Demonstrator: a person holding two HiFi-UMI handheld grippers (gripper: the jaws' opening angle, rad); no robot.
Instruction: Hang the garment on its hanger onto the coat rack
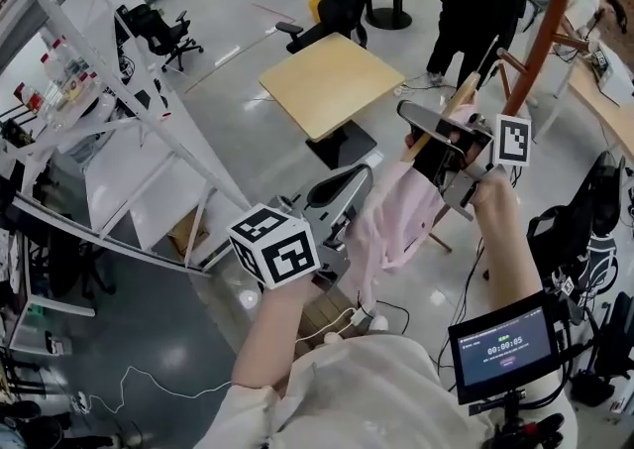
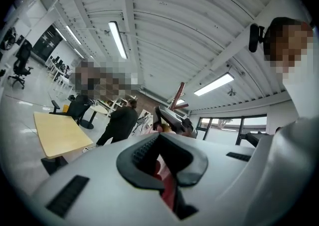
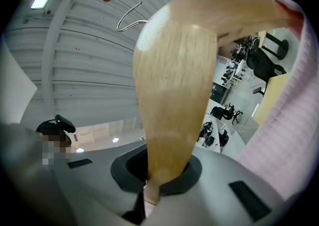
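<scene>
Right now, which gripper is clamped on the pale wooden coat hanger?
The right gripper: its jaws are shut on the pale wooden coat hanger carrying the pink garment. The left gripper, lower down, has no wood between its jaws.

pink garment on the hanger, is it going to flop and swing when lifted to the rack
Likely floppy: the pink garment hangs in loose folds below the wooden hanger. Probably light, since the right gripper carries it by one hanger end. It may swing or slide off that tilted arm.
</scene>
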